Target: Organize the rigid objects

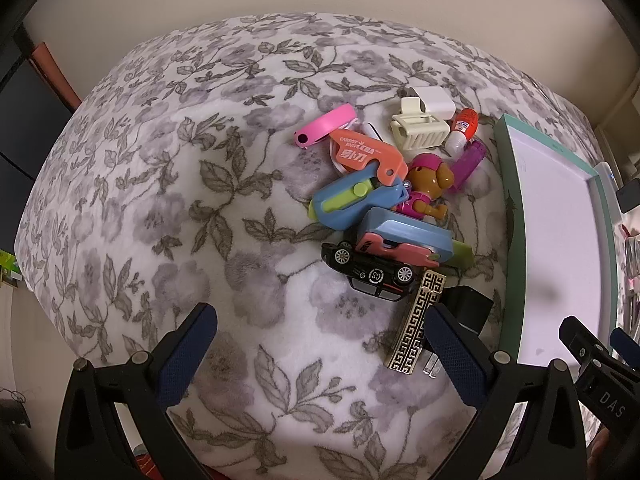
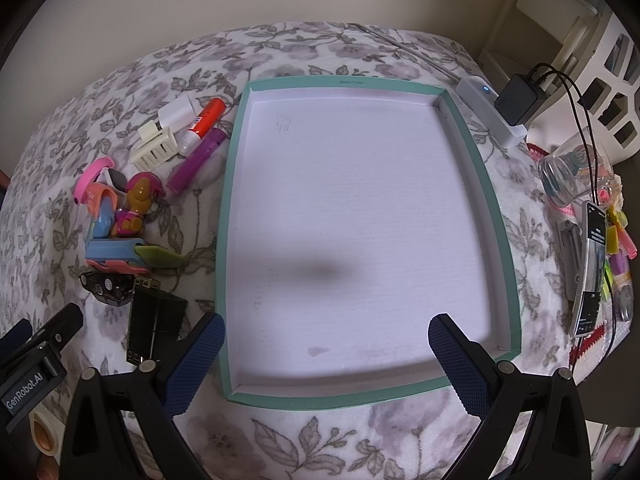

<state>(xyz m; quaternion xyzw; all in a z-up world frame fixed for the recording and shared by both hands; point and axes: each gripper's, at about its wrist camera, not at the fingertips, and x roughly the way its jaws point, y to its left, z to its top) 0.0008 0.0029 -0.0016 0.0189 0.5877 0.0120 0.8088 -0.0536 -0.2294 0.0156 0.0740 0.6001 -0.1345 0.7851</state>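
Toy pile beside tray; both tongs spread, empty.

Soft, warm indoor light falls evenly from above across both wrist views, with no glare. A blurred dark shadow lies across the white floor of the tray, and a fainter one smudges the same tray in the left view. Fisheye distortion bulges the floral blanket into a dome and bends the tray's straight walls. Black vignetting cuts every corner. The toys are sharp; the fingers nearest the lens are slightly soft.
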